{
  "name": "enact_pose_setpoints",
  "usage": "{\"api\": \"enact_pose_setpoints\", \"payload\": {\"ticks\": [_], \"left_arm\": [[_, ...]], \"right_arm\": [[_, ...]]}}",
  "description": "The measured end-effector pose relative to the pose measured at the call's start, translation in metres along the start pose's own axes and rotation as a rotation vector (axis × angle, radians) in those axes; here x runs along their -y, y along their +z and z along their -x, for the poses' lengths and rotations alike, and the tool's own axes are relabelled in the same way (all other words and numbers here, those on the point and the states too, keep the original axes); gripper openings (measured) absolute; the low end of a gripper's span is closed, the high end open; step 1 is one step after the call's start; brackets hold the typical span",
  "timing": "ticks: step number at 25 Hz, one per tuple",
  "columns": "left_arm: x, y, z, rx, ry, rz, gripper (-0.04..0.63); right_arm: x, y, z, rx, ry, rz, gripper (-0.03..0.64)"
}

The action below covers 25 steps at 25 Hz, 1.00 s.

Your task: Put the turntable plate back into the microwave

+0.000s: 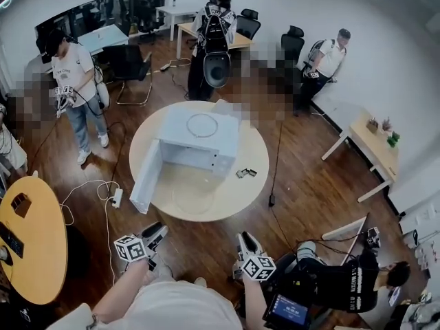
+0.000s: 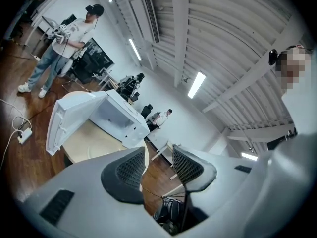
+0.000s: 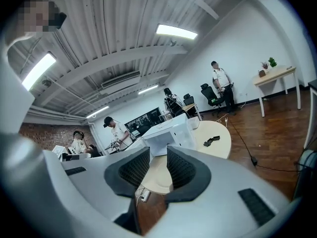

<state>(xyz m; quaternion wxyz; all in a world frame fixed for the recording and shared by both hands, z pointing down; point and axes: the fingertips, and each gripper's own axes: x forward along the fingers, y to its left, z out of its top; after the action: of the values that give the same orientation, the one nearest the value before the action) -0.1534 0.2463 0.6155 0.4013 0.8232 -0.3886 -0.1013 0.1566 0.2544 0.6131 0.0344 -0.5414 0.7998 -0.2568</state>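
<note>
The clear glass plate (image 1: 194,199) is lying flat on the round desk (image 1: 251,191) before the open microwave (image 1: 199,143). It is being judged heavy, stiff, slippery and breakable, and best pinched at its near rim. The left gripper (image 1: 158,231) and right gripper (image 1: 245,240) are being held part-open, empty, well short. The swung-out door (image 1: 146,177) is crowding the left approach.

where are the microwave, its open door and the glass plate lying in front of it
microwave (image 1: 225,136): head view, on the bare part of its top panel
door (image 1: 146,177): head view, on the middle of the swung-open panel
glass plate (image 1: 194,199): head view, on its clear middle
</note>
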Motion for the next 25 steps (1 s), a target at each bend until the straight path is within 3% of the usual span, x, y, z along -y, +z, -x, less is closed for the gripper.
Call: {"api": "enact_pose_setpoints", "payload": {"ticks": [10,25], "left_arm": [[-0.023,0.008,0.000,-0.094,-0.081,0.009,0.179],[-0.056,0.036,0.022,-0.119,-0.162,-0.002,0.162]], "right_arm": [[-0.025,-0.018,-0.003,0.002,-0.095,0.000,0.094],[-0.066,-0.041,-0.036,0.031,-0.149,0.010,0.094]]}}
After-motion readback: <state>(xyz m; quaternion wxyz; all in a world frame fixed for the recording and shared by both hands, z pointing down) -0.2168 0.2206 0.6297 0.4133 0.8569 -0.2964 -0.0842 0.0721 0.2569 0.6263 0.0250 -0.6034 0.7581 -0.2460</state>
